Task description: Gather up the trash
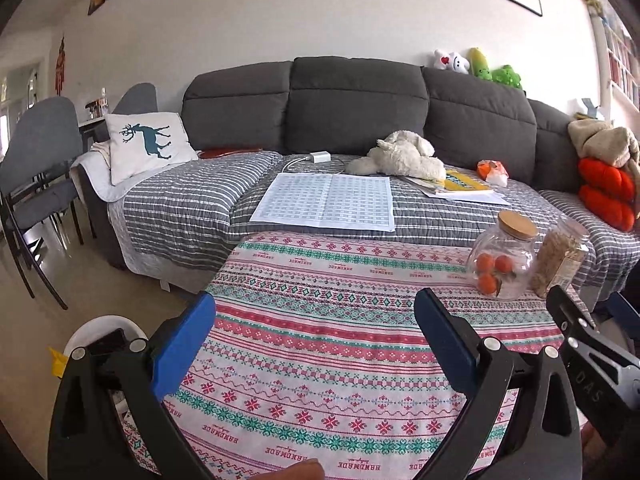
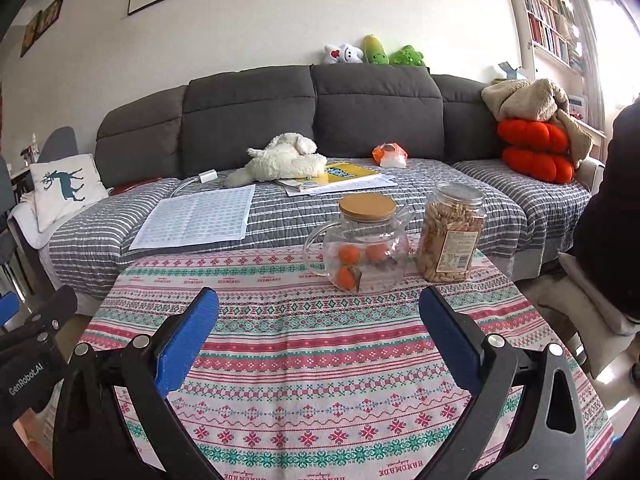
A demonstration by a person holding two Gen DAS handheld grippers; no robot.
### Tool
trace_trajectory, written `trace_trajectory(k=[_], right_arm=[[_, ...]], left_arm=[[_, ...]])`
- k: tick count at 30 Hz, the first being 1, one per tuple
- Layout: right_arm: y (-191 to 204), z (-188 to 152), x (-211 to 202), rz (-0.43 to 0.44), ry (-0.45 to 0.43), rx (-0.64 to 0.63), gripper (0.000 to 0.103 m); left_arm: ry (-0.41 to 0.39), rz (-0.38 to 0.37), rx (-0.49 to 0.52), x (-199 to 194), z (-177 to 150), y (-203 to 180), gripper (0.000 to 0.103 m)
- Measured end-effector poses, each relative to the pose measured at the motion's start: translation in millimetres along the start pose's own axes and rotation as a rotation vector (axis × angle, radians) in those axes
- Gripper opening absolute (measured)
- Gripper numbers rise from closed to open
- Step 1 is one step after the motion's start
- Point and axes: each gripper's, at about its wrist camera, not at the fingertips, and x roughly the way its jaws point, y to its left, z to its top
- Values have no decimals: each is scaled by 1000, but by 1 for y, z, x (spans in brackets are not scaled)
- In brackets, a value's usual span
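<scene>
A crumpled orange-and-white wrapper [image 1: 492, 170] [image 2: 390, 154] lies on the sofa's striped cover, far beyond both grippers. My left gripper [image 1: 316, 340] hovers open over the patterned tablecloth [image 1: 320, 360] with nothing between its blue pads. My right gripper [image 2: 318, 336] is open as well, empty, above the same cloth [image 2: 312, 360]. Each gripper shows at the edge of the other's view: the right gripper [image 1: 592, 320], the left gripper [image 2: 32, 344]. A white bin [image 1: 100, 332] with a yellow liner edge stands on the floor at the table's left, partly hidden by my left finger.
A glass pot with oranges [image 2: 360, 248] and a snack jar [image 2: 452, 236] stand at the table's far edge. On the sofa lie a printed sheet [image 2: 196, 216], a white plush toy [image 2: 280, 160], yellow booklets [image 2: 344, 174] and red cushions [image 2: 536, 152]. Grey chairs [image 1: 40, 184] stand at left.
</scene>
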Motion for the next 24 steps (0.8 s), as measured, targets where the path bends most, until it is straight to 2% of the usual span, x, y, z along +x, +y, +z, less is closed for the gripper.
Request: trace_trajectory(k=[24], right_arm=[[3,1,-16,-14,-70,-15,96]], left_arm=[[-3,-29,16,-5,-3,-2,96]])
